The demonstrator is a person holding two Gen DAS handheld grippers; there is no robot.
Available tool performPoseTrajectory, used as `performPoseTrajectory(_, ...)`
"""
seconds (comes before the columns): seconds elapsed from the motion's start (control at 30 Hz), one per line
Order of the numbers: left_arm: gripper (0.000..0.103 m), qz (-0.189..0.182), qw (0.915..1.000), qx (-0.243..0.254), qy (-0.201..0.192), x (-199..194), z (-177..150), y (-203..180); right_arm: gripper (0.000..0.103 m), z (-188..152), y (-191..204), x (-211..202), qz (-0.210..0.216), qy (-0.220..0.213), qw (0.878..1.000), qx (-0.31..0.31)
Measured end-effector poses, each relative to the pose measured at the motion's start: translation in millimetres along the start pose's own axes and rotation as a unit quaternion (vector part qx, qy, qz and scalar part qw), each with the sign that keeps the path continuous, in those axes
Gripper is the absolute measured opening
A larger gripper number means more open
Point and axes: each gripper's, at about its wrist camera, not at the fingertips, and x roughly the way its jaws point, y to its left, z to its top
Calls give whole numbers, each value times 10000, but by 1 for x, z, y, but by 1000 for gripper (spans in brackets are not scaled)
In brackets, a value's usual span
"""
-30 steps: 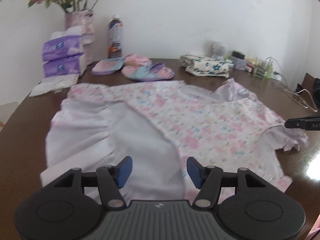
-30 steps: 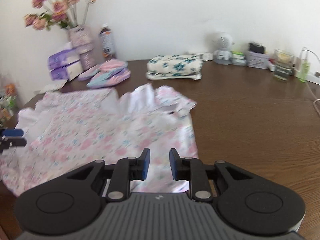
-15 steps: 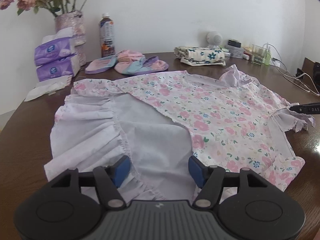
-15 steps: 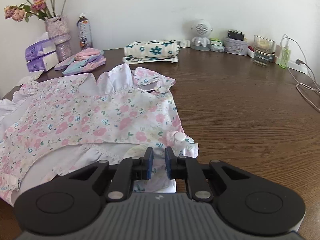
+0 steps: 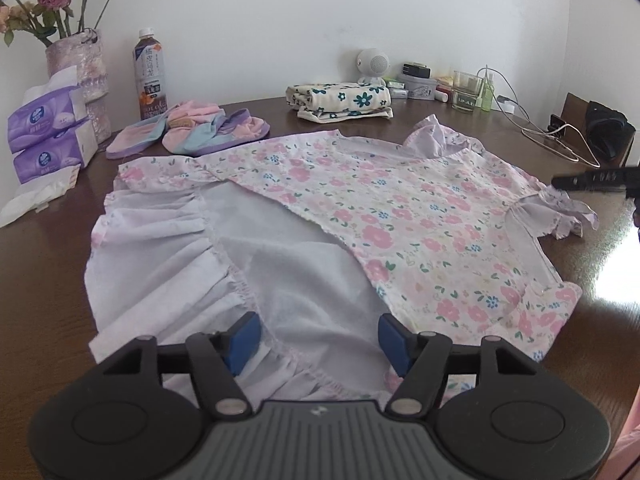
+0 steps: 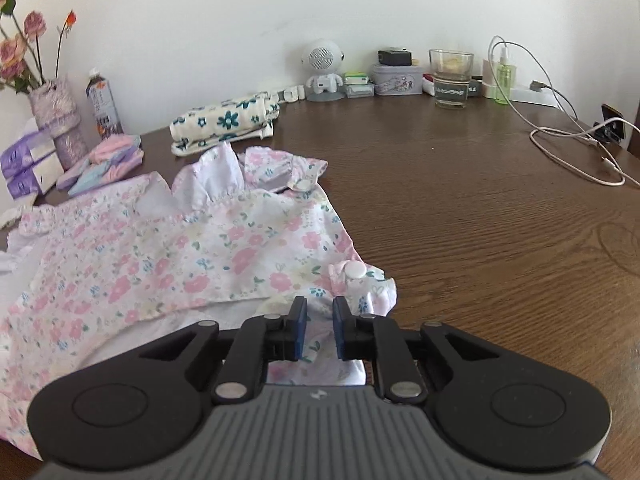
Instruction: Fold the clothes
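Beneath the wide-open left gripper (image 5: 318, 338) lies the floral dress (image 5: 400, 216); right gripper (image 6: 319, 328) nearly closed, ungrasping.

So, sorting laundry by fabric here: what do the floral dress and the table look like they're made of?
Floral dress: thin, matte woven cloth, probably cotton; it gathers into soft ruffles and shows a paler underside. Table: dark brown wood or wood veneer, semi-gloss; visible grain and window glare.

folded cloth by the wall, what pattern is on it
Cream with dark teal flowers; the folded cloth shows best in the right wrist view.
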Motion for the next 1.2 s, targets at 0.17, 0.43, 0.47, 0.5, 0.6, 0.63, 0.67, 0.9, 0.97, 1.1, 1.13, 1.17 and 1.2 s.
performPoseTrajectory(0.17,66,-88,9980,-348,-528,-18,6,0,32,-4,25,-33,675,-538,9961,178)
performPoseTrajectory(0.43,93,-299,9892,-885,-1126,-35,10,-1,56,-30,95,-26,1392,-326,9888,-440)
performPoseTrajectory(0.47,93,-328,9896,-901,-1068,-32,8,-2,61,-33,100,-26,1399,-358,9883,-497)
performPoseTrajectory(0.5,93,-353,9900,-921,-1011,-30,5,-3,69,-36,104,-26,1371,-374,9883,-551)
performPoseTrajectory(0.6,93,-364,9892,-1101,-897,-24,-5,-2,80,-44,110,-28,1347,-329,9882,-651)
performPoseTrajectory(0.63,93,-364,9889,-1169,-845,-22,-8,-1,81,-46,111,-28,1368,-322,9879,-663)
performPoseTrajectory(0.67,93,-350,9886,-1227,-796,-20,-12,2,84,-49,111,-29,1390,-314,9875,-674)
performPoseTrajectory(0.9,94,-31,9888,-1187,-905,-21,-24,-1,99,-59,119,-31,1445,-361,9855,-814)
performPoseTrajectory(0.97,94,-65,9887,-1234,-846,-19,-26,-1,99,-59,120,-30,1439,-327,9857,-812)
performPoseTrajectory(1.1,95,-143,9870,-1337,-877,-19,-31,1,99,-60,117,-29,1414,-276,9871,-705)
performPoseTrajectory(1.13,96,-154,9867,-1347,-897,-19,-32,1,99,-60,117,-29,1400,-270,9874,-685)
performPoseTrajectory(1.17,97,-161,9866,-1346,-909,-19,-33,1,99,-60,117,-29,1381,-266,9876,-694)
performPoseTrajectory(1.2,98,-173,9864,-1349,-918,-20,-33,2,99,-60,118,-29,1361,-264,9878,-715)
